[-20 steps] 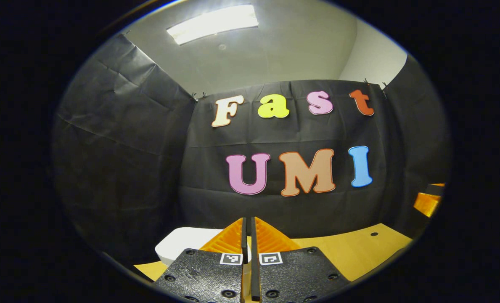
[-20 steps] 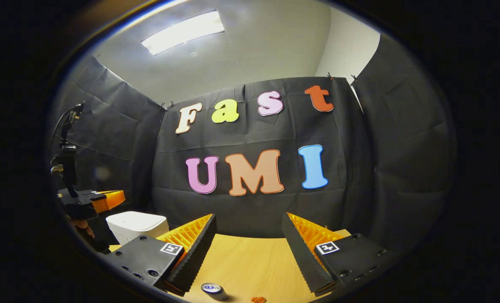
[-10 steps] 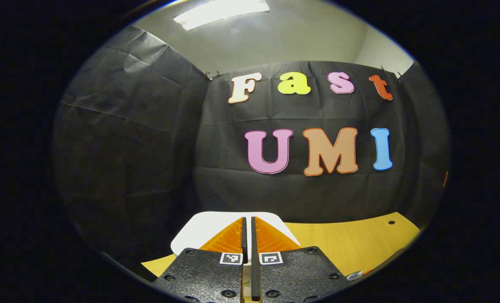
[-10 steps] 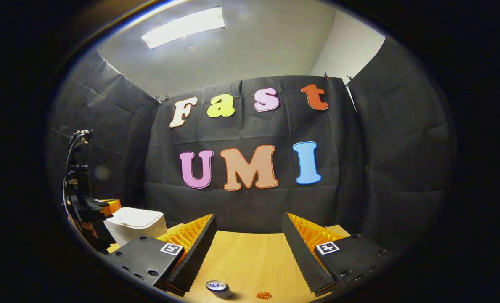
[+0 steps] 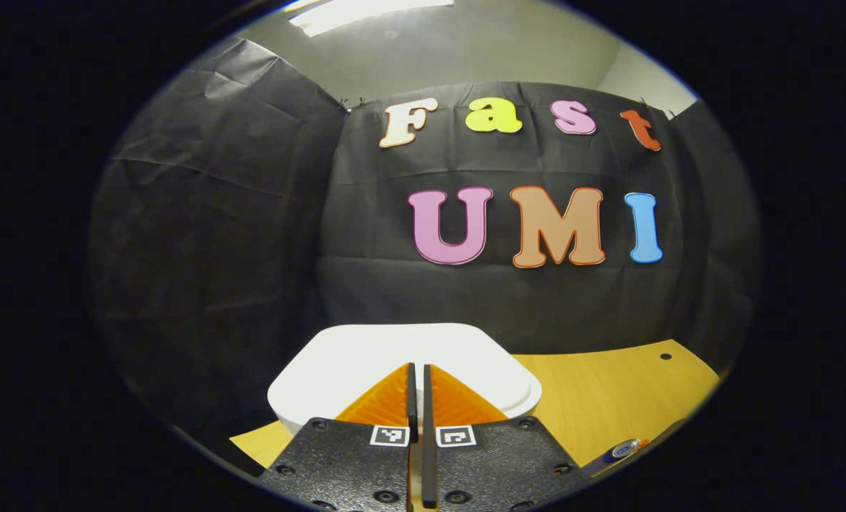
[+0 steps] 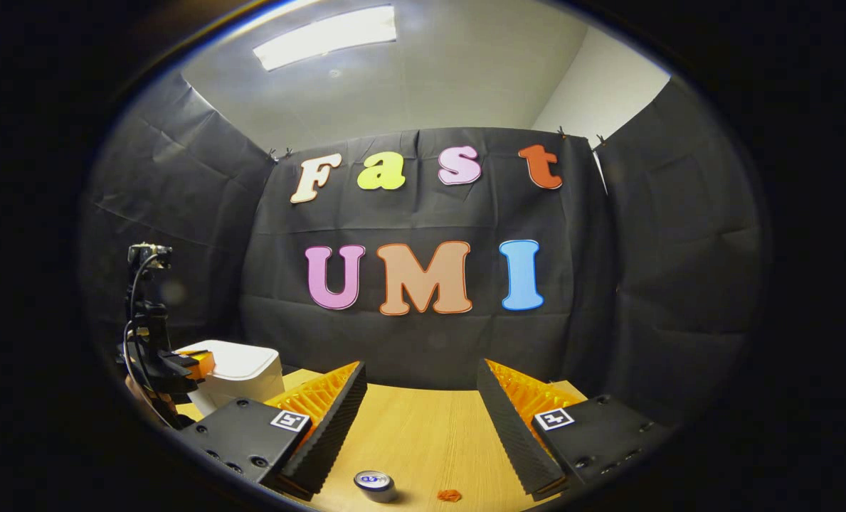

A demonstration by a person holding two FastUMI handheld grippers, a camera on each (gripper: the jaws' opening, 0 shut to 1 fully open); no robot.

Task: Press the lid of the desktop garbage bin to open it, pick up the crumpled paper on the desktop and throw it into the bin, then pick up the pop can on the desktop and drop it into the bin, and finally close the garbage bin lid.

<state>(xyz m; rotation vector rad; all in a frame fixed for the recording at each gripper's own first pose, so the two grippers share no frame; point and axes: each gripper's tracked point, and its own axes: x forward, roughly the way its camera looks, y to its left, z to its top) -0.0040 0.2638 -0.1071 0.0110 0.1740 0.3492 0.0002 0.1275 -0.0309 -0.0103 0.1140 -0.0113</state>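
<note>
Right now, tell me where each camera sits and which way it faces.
Left gripper view: rides the left claw, shut, tips over the white bin's closed lid, facing the booth wall.
Right gripper view: rides the right claw, open above the table, facing the wall; pop can below.
Shared: bin, table, can; the right view also catches the left claw.

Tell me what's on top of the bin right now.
The left gripper, shut, is over the bin's closed white lid; contact can't be judged. Nothing else lies on the lid. The bin's inside is hidden.
</note>
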